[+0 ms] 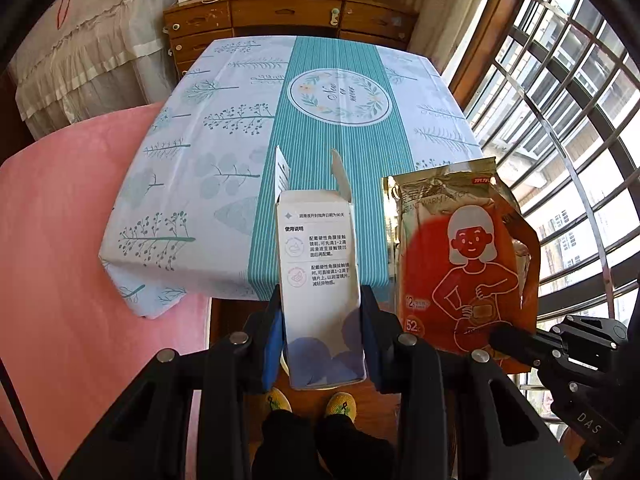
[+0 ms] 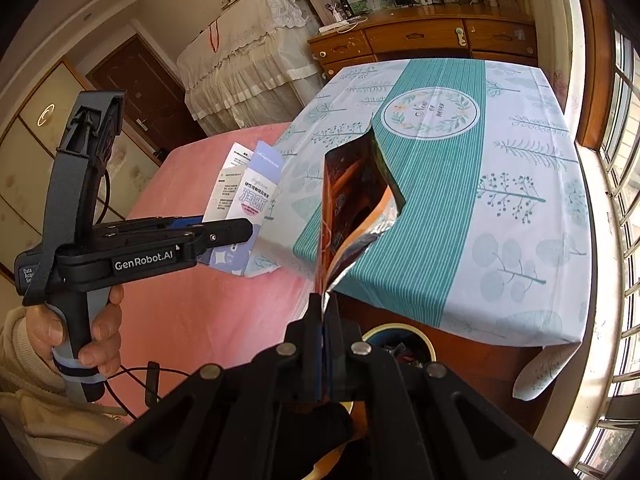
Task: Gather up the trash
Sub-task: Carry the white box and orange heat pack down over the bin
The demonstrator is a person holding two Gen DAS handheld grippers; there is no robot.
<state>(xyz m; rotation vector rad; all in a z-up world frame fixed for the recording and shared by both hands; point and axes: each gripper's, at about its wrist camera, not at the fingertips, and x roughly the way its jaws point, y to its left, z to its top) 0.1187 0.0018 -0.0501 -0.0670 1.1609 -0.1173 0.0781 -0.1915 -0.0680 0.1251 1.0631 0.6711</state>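
My left gripper (image 1: 322, 312) is shut on a white carton (image 1: 318, 276) with printed text and open top flaps, held upright in the air before the table. Beside it on the right hangs an orange and gold warm patch pouch (image 1: 464, 264), pinched at its lower edge by my right gripper (image 1: 510, 340). In the right wrist view the right gripper (image 2: 323, 308) is shut on the torn-open pouch (image 2: 356, 204), whose foil inside shows. The left gripper (image 2: 236, 232) with the carton (image 2: 248, 200) is at the left, held by a hand (image 2: 100, 332).
A table with a teal and white leaf-print cloth (image 1: 224, 152) lies ahead, a pink bed (image 1: 60, 280) to its left. A round bin (image 2: 400, 344) with dark contents stands on the floor below the right gripper. Barred windows (image 1: 568, 120) run along the right, a wooden dresser (image 1: 280, 16) behind.
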